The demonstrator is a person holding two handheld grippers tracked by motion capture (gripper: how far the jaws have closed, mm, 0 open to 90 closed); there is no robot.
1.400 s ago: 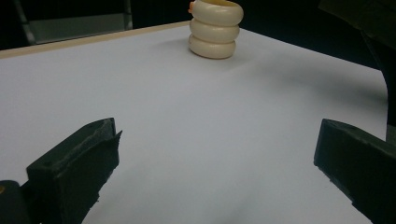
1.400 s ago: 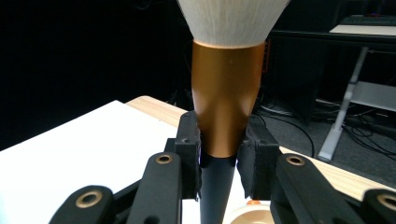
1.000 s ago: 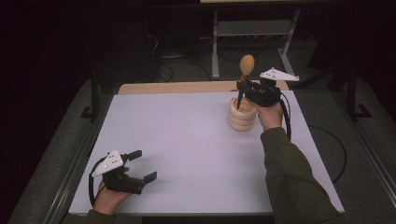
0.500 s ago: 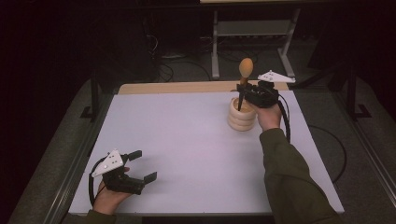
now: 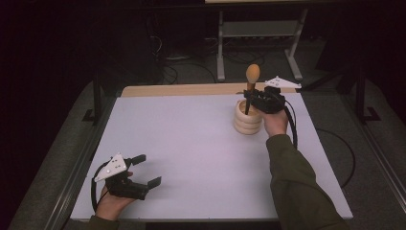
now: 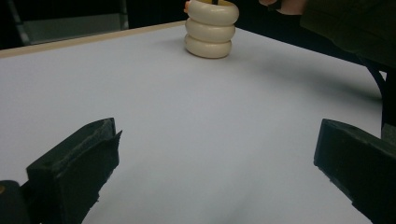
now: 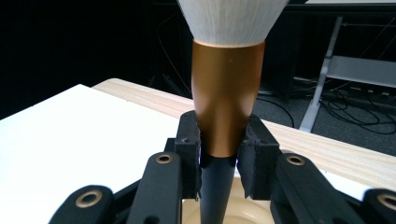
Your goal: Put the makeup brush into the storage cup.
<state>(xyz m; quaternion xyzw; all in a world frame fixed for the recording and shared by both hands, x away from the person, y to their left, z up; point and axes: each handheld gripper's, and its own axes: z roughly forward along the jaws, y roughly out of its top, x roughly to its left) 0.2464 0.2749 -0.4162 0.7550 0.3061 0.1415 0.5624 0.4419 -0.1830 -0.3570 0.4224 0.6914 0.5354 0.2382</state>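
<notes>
A makeup brush (image 5: 252,73) with pale bristles (image 7: 233,18), a copper ferrule (image 7: 227,102) and a black handle stands upright at the far right of the white table (image 5: 191,143). My right gripper (image 5: 252,98) is shut on the brush where ferrule meets handle, and its pads (image 7: 189,149) press both sides. The handle's lower end reaches into the mouth of a cream ringed holder (image 5: 248,120), which is also seen far off in the left gripper view (image 6: 210,30). My left gripper (image 5: 148,170) rests at the near left, open, with bare table between its fingers (image 6: 74,172).
A wooden strip (image 5: 182,89) runs along the table's far edge. Beyond it stand a metal frame (image 5: 258,33) and floor cables (image 5: 177,62) in the dark. A cable (image 5: 292,129) trails along the person's green sleeve (image 5: 301,187).
The brush and my right gripper have sunk slightly toward the holder. My left gripper has stayed where it was.
</notes>
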